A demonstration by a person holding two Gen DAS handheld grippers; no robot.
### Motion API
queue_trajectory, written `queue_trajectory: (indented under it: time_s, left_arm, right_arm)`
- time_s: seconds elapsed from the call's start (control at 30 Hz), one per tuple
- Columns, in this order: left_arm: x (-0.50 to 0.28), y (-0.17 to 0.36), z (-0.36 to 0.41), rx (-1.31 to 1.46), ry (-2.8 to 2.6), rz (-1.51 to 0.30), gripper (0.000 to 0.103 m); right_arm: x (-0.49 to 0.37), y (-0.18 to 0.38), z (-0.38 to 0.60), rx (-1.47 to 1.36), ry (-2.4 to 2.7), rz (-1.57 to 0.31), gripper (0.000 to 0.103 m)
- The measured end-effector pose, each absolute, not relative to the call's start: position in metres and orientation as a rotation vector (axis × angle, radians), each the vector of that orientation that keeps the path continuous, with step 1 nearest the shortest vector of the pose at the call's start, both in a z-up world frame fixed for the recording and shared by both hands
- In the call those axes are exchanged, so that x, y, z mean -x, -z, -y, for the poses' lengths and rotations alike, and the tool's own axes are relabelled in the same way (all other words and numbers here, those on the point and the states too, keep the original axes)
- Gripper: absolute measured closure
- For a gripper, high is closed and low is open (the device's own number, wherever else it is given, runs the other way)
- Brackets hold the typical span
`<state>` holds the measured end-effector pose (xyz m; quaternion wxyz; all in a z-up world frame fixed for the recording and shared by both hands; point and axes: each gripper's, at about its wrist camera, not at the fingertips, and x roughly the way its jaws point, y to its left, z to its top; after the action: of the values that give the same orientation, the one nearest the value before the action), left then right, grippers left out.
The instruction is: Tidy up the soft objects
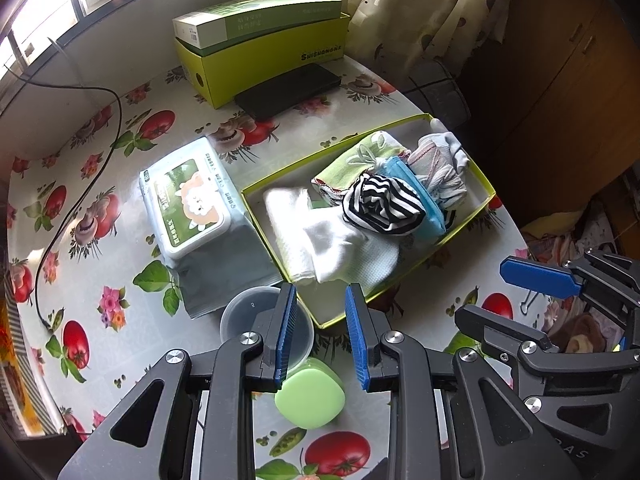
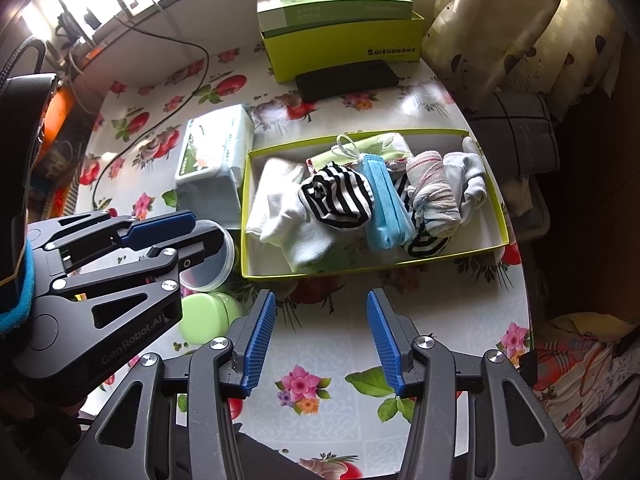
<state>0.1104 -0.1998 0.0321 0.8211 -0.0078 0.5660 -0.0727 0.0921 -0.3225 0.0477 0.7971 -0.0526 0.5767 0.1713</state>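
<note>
Nearest, the left gripper (image 1: 320, 336) hangs over the desk's (image 2: 460, 320) near edge with its blue fingers (image 1: 286, 336) partly apart and nothing between them. Beneath them sit a pale green rounded case (image 1: 310, 398) and, just beyond it, a clear plastic tub (image 1: 240, 316). Beside it, the right gripper (image 2: 322, 340) points down at the flowered cloth, its fingers (image 2: 260, 344) spread wider and also holding nothing.

Just past both grippers, toward the desk's right edge, lies a shallow green-rimmed tray (image 2: 502, 220), and the soft things are all inside it. At its left end are white socks (image 2: 280, 208). A black-and-white striped sock (image 2: 336, 194) is bundled on top of them, touching a folded blue face mask (image 2: 386, 208). A green cloth (image 2: 376, 148) lies along the far wall of the tray. A rolled white cloth with red stitching (image 2: 434, 192) and a pale grey sock (image 2: 472, 184) fill the right end.

Left of the tray, touching its wall, sits a pack of wet wipes (image 1: 192, 200). A black cable (image 1: 80, 184) trails along the desk's left side.

At the far edge stands a yellow-green box (image 1: 264, 64) with a flatter green box (image 1: 256, 20) on top, and a black flat case (image 1: 288, 90) lies in front of them.
</note>
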Motion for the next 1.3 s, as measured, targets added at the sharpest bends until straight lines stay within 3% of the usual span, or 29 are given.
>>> queue_trajectory:
  time_s: [1.3]
  left_arm:
    - [-0.1091,-0.0278,0.2043,0.026,0.179,-1.225,0.077]
  right_arm:
    - [-0.0919,-0.0459,0.3218,0.116,-0.367,-1.241,0.055]
